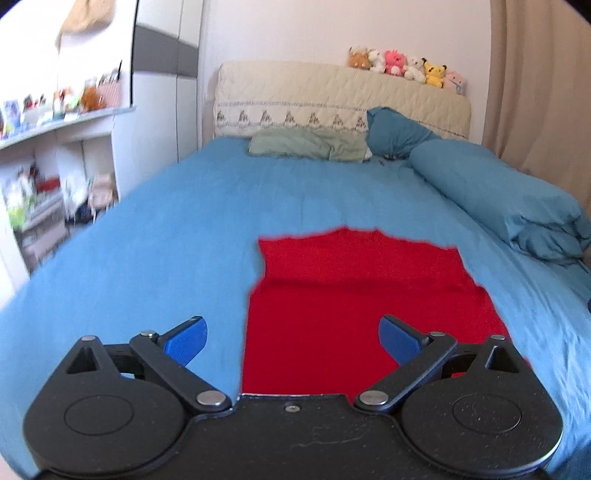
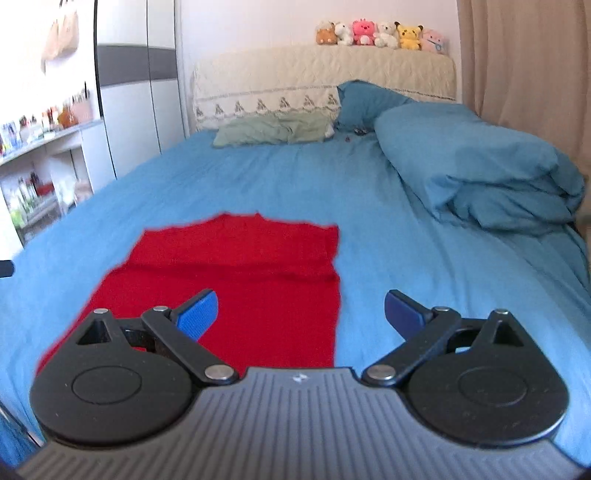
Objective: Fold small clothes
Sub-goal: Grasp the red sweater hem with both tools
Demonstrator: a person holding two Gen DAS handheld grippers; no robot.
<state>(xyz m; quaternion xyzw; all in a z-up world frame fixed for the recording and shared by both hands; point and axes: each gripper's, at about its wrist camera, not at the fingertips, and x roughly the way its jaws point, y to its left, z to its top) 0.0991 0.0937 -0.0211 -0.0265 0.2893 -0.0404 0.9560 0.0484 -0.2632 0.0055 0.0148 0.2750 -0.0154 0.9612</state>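
Observation:
A small red knitted garment (image 1: pixel 354 295) lies flat on the blue bed sheet (image 1: pixel 166 221), sleeves folded in so it forms a long panel with its neckline at the far end. My left gripper (image 1: pixel 291 338) hovers open above the garment's near left edge, blue pads wide apart and nothing between them. In the right wrist view the same red garment (image 2: pixel 240 280) sits left of centre. My right gripper (image 2: pixel 300 314) is open over its near right edge, left pad above the red cloth and right pad above bare sheet (image 2: pixel 424 258).
A rolled blue duvet (image 2: pixel 480 173) lies along the bed's right side, with a green pillow (image 1: pixel 306 144) and a blue pillow (image 1: pixel 395 129) at the headboard (image 1: pixel 332 96). Plush toys (image 2: pixel 380 34) line the headboard top. Cluttered shelves (image 1: pixel 55 147) stand left; a curtain (image 2: pixel 524 55) hangs right.

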